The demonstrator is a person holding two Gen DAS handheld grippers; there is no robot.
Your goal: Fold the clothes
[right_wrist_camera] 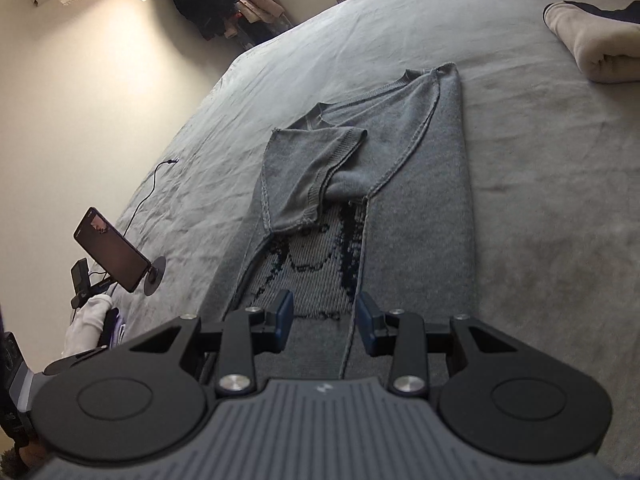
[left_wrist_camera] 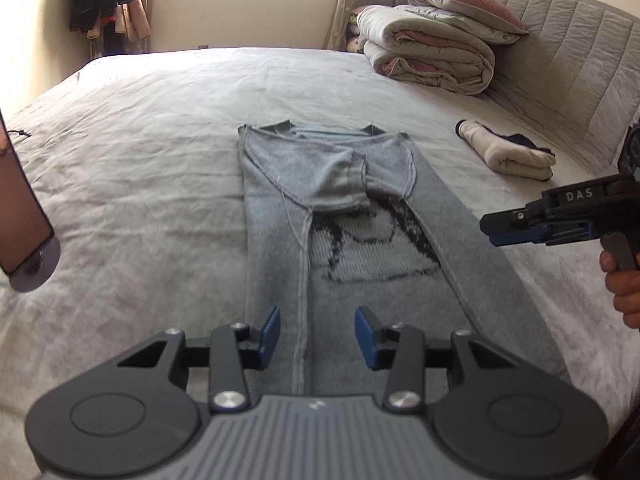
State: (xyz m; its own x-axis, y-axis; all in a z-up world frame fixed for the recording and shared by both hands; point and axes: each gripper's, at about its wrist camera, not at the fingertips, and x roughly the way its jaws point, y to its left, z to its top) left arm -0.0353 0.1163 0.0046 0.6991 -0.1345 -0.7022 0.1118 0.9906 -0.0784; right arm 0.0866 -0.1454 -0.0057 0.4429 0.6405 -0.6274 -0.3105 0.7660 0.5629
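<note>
Left wrist view: the grey sweater (left_wrist_camera: 340,216) lies lengthwise straight ahead, hem nearest. The left gripper (left_wrist_camera: 316,334) and the right gripper (right_wrist_camera: 325,318) are both spread, holding nothing, above that near end.

A sweater (left_wrist_camera: 348,216) lies lengthwise in the middle of the bed (left_wrist_camera: 140,152), its sides and sleeves folded inward over its front. Right of it, near the headboard (left_wrist_camera: 580,60), lies a folded garment (left_wrist_camera: 508,152). Behind that, a pillow (left_wrist_camera: 460,0) sits on a stacked quilt (left_wrist_camera: 432,52). A phone on a stand (right_wrist_camera: 116,256) is left of the sweater.
</note>
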